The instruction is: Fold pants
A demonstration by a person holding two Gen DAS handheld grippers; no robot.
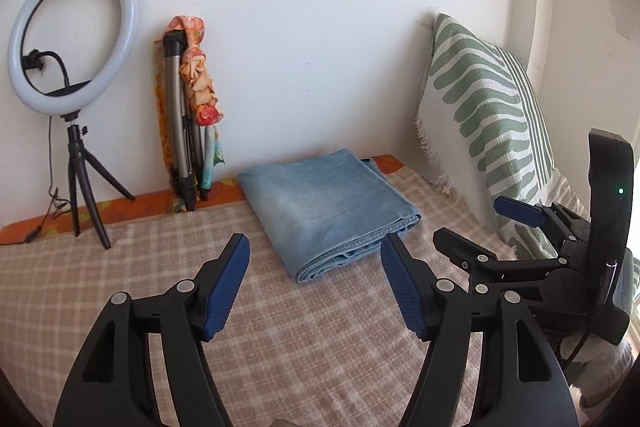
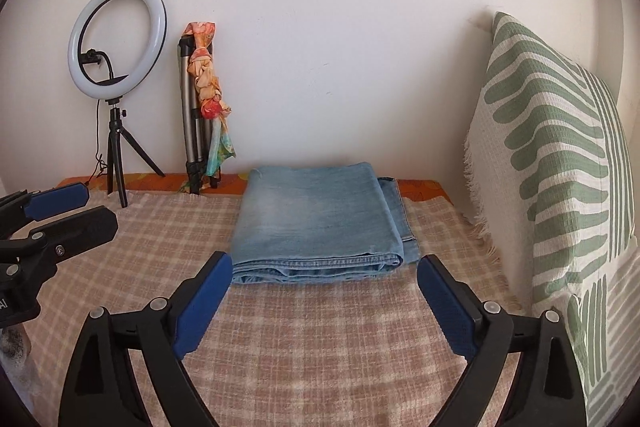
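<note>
One folded pants (image 2: pixel 320 223), two empty tongs: left (image 1: pixel 314 267), right (image 2: pixel 324 291).

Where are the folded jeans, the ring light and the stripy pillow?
folded jeans (image 2: pixel 320 215), right wrist view, top layer.
ring light (image 2: pixel 117 39), right wrist view, white ring.
stripy pillow (image 2: pixel 560 163), right wrist view, front face.

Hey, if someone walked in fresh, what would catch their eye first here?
Probably the folded light-blue denim pants, lying in a neat stack mid-bed on the pink checked blanket. Next, the white ring light on its black tripod at the wall, back left, and the green-and-white patterned pillow propped upright on the right.
</note>
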